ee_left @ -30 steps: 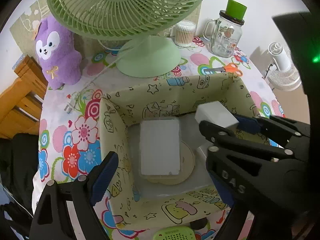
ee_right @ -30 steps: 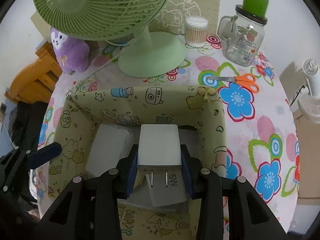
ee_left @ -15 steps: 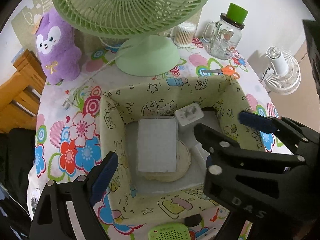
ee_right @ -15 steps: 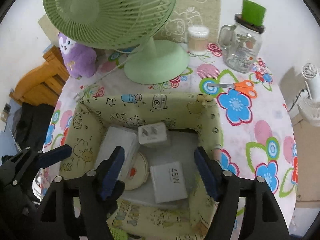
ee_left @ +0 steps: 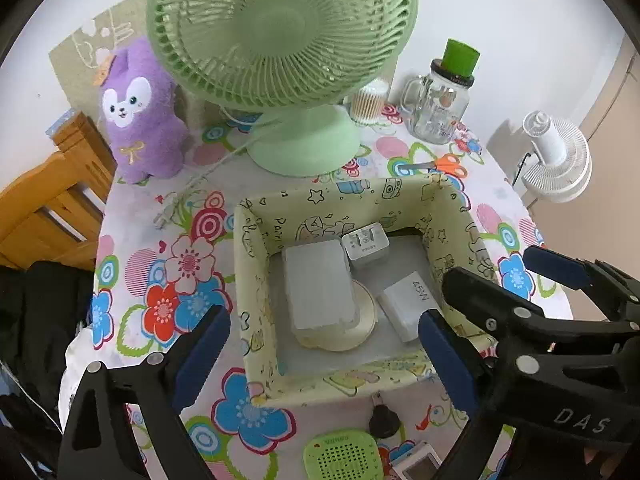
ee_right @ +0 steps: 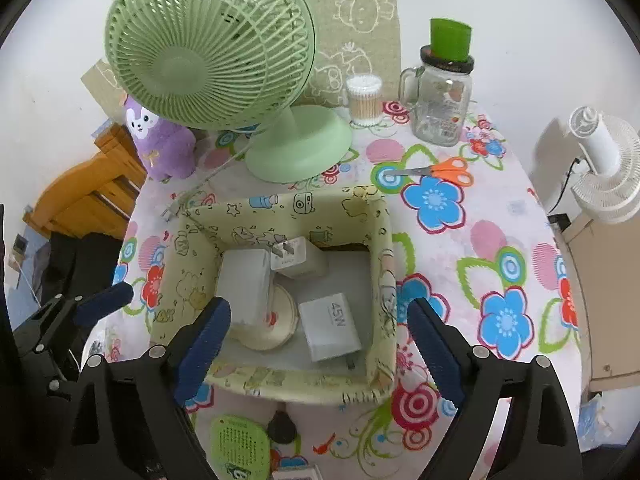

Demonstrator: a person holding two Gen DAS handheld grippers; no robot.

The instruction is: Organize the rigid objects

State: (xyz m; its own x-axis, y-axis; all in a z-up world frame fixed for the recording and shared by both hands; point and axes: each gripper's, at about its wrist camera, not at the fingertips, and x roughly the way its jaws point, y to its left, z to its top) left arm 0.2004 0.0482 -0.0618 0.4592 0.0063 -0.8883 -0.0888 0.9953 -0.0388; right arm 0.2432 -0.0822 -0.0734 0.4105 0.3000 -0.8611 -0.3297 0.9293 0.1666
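A cartoon-print fabric box (ee_left: 256, 292) (ee_right: 384, 280) sits mid-table. Inside lie a white flat case (ee_left: 320, 284) (ee_right: 244, 284) on a cream disc (ee_left: 360, 332) (ee_right: 280, 328), a white plug charger (ee_left: 366, 244) (ee_right: 298, 258) prongs-up at the back, and a white 45W charger (ee_left: 408, 304) (ee_right: 330, 326). My left gripper (ee_left: 324, 352) hovers above the box's near wall, its jaws opening with nothing gripped. My right gripper (ee_right: 318, 340) (ee_left: 508, 272) hangs over the box's near side, jaws also opening and empty. One left finger (ee_right: 104, 300) shows at the left in the right wrist view.
A green desk fan (ee_left: 280, 40), purple plush (ee_left: 140, 112), cotton-swab tub (ee_right: 363, 98), glass jar (ee_right: 440, 104) and orange scissors (ee_right: 436, 168) stand behind the box. A green perforated gadget (ee_left: 340, 456) and black knob (ee_left: 384, 420) lie at the near edge. A white fan (ee_left: 556, 156) stands beyond the table's right edge.
My right gripper opened and let go of the white plug charger, which now lies at the back of the box. Both grippers have lifted and drawn back from the box.
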